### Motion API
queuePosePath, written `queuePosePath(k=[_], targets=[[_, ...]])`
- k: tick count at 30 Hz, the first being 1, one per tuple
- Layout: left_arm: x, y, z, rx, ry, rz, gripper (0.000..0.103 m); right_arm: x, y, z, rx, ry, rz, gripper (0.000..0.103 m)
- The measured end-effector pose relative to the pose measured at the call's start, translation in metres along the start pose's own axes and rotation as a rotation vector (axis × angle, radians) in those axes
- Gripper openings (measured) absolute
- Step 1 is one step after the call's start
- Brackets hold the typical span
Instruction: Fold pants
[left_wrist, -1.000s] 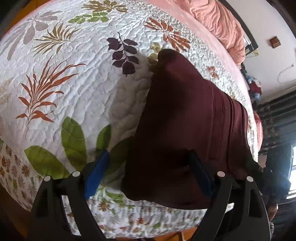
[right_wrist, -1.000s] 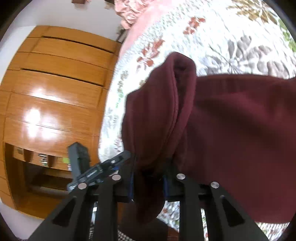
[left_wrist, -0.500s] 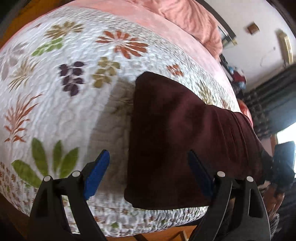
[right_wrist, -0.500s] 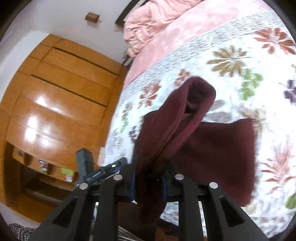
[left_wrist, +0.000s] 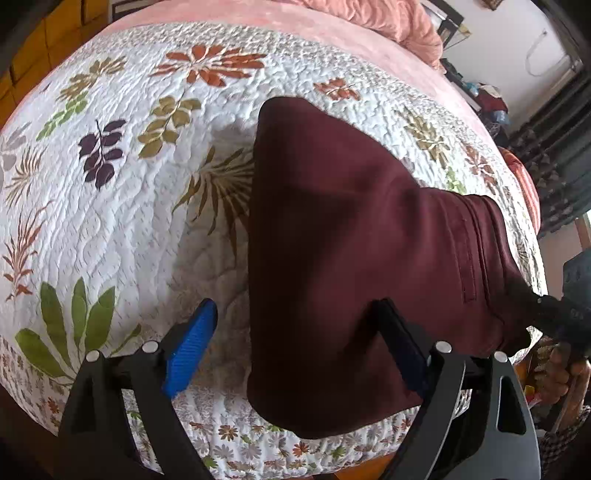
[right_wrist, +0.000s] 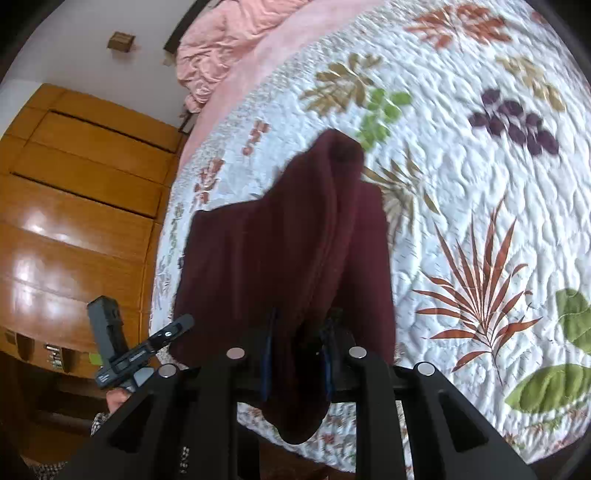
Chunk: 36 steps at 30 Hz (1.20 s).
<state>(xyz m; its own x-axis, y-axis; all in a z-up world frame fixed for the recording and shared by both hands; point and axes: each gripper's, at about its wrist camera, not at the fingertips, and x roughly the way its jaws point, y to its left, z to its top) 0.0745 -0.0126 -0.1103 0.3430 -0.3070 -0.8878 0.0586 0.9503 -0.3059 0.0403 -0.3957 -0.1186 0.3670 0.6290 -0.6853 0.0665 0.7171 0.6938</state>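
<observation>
Dark maroon pants lie folded on the flowered quilt, reaching down to the bed's near edge. My left gripper hovers over their near left edge with its jaws opening. One blue pad is above the quilt, the other finger is above the cloth, and neither presses on it. In the right wrist view my right gripper is shut on a bunched fold of the pants. It holds that fold up, so the cloth rises in a ridge from the quilt.
A crumpled pink blanket lies at the bed's far end. Wooden wardrobe doors stand beside the bed. Dark curtains hang at the other side. A hand shows at the right edge, near the bed's corner.
The right gripper has drawn back from the bed with the fold still in it, so the pants look smaller and more quilt shows. The left gripper has slid sideways and rolled.
</observation>
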Motion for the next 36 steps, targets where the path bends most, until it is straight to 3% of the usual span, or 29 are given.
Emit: queuePosePath(k=[5, 8, 9, 14, 21, 23, 24, 25, 29, 31, 33, 36], targets=[[0.007, 0.001, -0.002, 0.0, 0.01, 0.017, 0.091, 0.009, -0.012, 0.0, 0.012, 0.036, -0.039, 0.024], [0.006, 0.002, -0.003, -0.001, 0.012, 0.011, 0.09, -0.002, 0.001, 0.005, -0.051, 0.027, -0.09, 0.042], [0.003, 0.002, -0.002, 0.001, 0.009, 0.003, 0.09, -0.01, 0.007, 0.009, -0.075, 0.001, -0.107, 0.052], [-0.006, 0.002, 0.002, 0.005, -0.012, 0.017, 0.09, -0.027, 0.019, 0.046, -0.078, -0.078, -0.097, 0.066], [-0.003, 0.003, -0.004, -0.006, 0.003, 0.022, 0.09, 0.026, 0.006, 0.092, -0.008, 0.021, -0.078, 0.068], [-0.002, 0.004, -0.004, -0.011, 0.006, 0.02, 0.09, 0.031, 0.008, 0.096, -0.029, 0.006, -0.087, 0.052], [-0.001, 0.004, -0.004, -0.014, 0.009, 0.021, 0.09, 0.033, 0.008, 0.097, -0.033, 0.013, -0.067, 0.021], [0.0, 0.003, -0.003, -0.016, 0.011, 0.021, 0.09, 0.036, 0.008, 0.098, -0.018, 0.032, -0.046, 0.013], [0.002, -0.003, -0.003, 0.001, 0.012, 0.019, 0.09, 0.024, 0.021, 0.096, -0.112, 0.003, -0.076, 0.008], [0.003, -0.007, -0.005, 0.015, 0.012, 0.013, 0.09, 0.013, 0.014, 0.096, -0.077, -0.034, -0.1, 0.007], [0.008, -0.008, -0.006, 0.016, 0.016, 0.012, 0.091, 0.019, 0.004, 0.095, -0.063, -0.01, -0.133, 0.007], [0.013, -0.006, -0.006, 0.002, 0.029, 0.008, 0.092, 0.025, -0.004, 0.087, -0.052, -0.003, -0.117, 0.01]])
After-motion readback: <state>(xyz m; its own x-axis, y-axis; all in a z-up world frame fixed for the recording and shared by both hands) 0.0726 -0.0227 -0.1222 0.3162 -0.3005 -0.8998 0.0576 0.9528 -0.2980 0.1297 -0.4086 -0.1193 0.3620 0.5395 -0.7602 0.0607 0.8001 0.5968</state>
